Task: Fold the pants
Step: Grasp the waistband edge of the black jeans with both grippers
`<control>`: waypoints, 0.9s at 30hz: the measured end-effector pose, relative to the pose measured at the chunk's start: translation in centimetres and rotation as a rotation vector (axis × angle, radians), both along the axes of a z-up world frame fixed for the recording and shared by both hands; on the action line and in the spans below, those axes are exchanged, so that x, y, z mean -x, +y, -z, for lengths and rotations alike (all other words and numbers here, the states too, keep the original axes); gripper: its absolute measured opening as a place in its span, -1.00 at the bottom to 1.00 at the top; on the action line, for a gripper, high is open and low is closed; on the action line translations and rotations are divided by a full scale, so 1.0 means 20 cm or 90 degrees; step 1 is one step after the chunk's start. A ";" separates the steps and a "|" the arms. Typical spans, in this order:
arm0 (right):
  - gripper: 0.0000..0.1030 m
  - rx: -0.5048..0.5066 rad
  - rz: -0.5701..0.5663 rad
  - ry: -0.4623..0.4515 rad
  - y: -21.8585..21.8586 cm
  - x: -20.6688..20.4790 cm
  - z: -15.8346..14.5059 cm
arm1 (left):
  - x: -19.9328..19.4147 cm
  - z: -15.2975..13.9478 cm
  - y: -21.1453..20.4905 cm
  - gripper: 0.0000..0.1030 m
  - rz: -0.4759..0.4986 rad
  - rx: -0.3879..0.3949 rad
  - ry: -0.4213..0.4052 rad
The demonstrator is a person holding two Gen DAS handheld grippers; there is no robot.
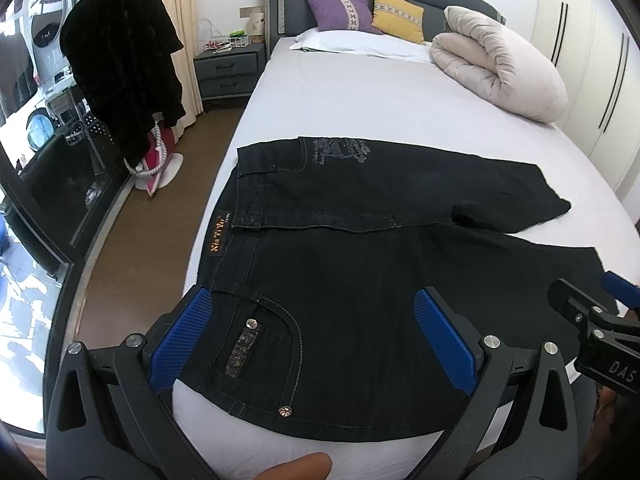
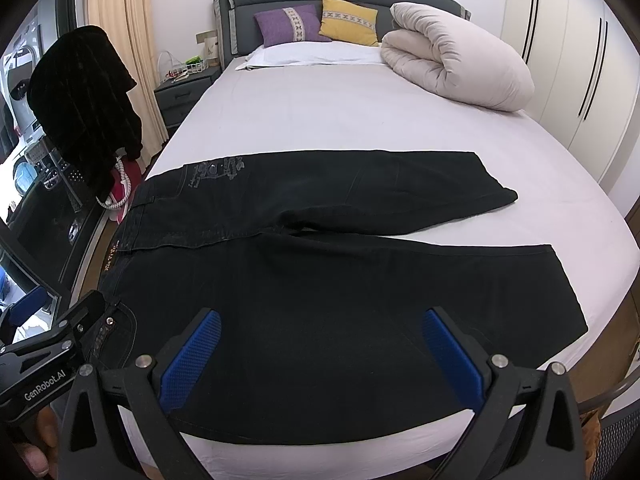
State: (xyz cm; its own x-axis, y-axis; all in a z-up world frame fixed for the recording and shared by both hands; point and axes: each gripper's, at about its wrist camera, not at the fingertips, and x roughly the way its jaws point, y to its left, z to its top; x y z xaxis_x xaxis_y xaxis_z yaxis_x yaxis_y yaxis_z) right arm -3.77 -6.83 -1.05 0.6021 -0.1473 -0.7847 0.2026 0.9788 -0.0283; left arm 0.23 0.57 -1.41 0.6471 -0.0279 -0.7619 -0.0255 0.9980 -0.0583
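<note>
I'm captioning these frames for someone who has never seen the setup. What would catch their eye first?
The black pants dominate, spread flat across the near end of the bed, waistband to the left and both legs running right. Over their near edge hang two open blue-padded claws, the left claw above the pocket area and the right claw above the thigh. Next, the rolled beige duvet by the purple pillow and yellow pillow.

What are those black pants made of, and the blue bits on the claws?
The pants look like black denim: matte, with contrast stitching and metal rivets at the pocket. The blue pads on the left claw look like rubber or plastic, judging by their fine dimpled grid; which one is unclear.
</note>
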 end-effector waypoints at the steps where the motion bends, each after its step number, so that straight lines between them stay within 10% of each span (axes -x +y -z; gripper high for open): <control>1: 1.00 0.000 0.000 0.000 -0.01 0.00 0.00 | 0.00 0.01 0.01 1.00 0.002 0.011 0.000; 10: 1.00 -0.018 -0.016 -0.001 0.01 -0.02 0.04 | -0.09 0.06 0.12 1.00 0.024 0.099 0.013; 19: 1.00 -0.045 -0.052 -0.014 -0.05 -0.11 0.05 | -0.26 0.19 0.13 1.00 0.032 0.033 0.040; 27: 1.00 -0.093 -0.121 -0.012 -0.19 -0.32 0.09 | -0.83 0.24 0.27 0.98 0.072 0.077 0.056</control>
